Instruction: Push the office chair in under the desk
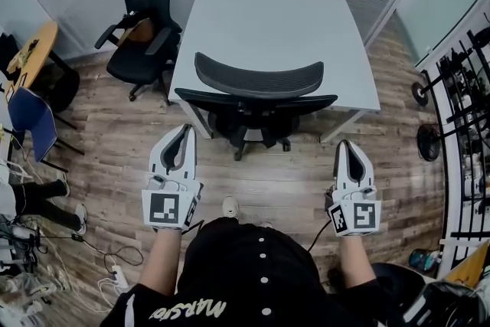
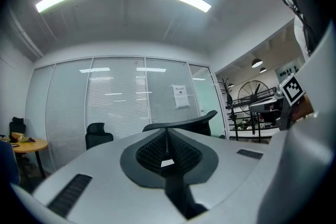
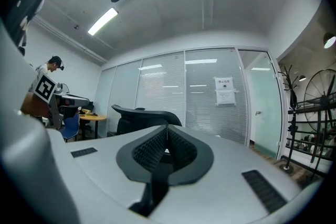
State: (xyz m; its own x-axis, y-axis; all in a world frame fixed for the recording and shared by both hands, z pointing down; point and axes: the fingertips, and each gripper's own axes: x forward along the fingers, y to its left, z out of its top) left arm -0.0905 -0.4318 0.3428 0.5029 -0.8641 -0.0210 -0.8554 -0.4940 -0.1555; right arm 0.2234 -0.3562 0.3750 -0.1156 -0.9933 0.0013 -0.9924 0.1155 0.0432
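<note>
Left gripper (image 1: pixel 186 132), right gripper (image 1: pixel 346 145), jaws together (empty), office chair (image 1: pixel 256 84), desk (image 1: pixel 268 19) only in head view

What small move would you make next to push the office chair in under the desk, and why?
Probably bring the left tongs and right tongs, both shut and empty, forward to the backrest of the office chair. Neither touches it, and its base stands out on the near side of the desk.
</note>
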